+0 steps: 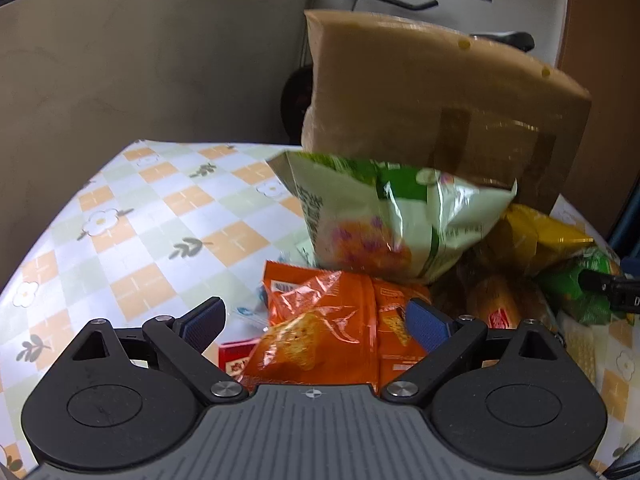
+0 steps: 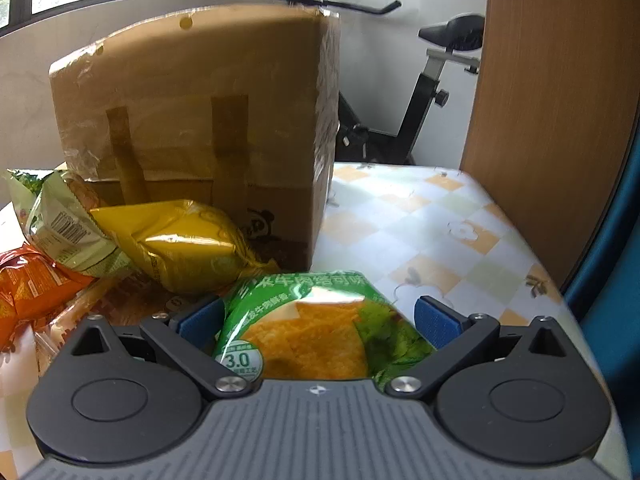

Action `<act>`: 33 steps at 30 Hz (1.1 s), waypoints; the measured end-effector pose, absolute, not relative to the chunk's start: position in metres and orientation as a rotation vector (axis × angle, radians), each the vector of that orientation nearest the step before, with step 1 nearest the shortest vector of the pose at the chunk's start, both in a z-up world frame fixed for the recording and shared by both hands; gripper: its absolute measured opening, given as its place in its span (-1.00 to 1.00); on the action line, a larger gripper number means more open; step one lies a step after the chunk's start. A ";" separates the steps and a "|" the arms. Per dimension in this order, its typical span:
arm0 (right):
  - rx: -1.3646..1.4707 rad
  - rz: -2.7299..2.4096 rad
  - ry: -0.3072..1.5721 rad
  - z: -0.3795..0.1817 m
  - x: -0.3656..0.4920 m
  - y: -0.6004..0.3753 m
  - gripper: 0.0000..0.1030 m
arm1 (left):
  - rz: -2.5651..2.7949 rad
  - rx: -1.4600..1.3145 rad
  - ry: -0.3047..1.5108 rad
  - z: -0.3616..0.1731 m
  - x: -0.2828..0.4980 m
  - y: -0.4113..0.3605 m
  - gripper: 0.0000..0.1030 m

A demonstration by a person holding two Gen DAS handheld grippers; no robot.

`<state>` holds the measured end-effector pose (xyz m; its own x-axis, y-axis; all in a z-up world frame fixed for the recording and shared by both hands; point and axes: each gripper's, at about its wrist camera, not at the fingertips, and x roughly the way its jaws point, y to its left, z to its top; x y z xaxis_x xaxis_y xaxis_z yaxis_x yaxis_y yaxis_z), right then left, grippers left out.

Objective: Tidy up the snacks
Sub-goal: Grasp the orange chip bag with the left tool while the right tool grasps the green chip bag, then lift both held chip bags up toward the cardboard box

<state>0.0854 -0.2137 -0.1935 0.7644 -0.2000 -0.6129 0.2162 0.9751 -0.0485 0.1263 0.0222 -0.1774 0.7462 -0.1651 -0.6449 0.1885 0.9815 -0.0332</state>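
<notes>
A heap of snack bags lies on the checked tablecloth (image 1: 140, 220) in front of a tall cardboard box (image 1: 440, 92). My left gripper (image 1: 314, 314) is open above an orange snack bag (image 1: 320, 320), which sits between the fingers without either pad pressing it. Behind that bag are a pale green bag (image 1: 380, 220), a yellow bag (image 1: 536, 236) and a small red box (image 1: 236, 356). My right gripper (image 2: 316, 312) is open over a green chip bag (image 2: 312, 332); the right pad stands off it. The yellow bag (image 2: 184, 248) leans against the cardboard box (image 2: 192, 100).
Bare tablecloth (image 2: 420, 220) stretches to the right of the box, and more lies left of the heap. A wooden panel (image 2: 552, 120) rises at the table's right edge. An exercise bike (image 2: 420, 112) stands behind the table, and a grey wall (image 1: 140, 60) is at the back left.
</notes>
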 end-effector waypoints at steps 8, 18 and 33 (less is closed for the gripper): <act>0.046 -0.220 0.668 -0.197 0.084 -0.218 1.00 | -0.212 -0.010 0.758 -0.203 0.137 0.024 0.95; 0.067 -0.227 0.672 -0.199 0.087 -0.220 1.00 | -0.259 -0.056 0.751 -0.216 0.137 0.025 0.72; 0.037 -0.239 0.664 -0.203 0.090 -0.217 1.00 | -0.179 -0.139 0.733 -0.200 0.109 0.043 0.52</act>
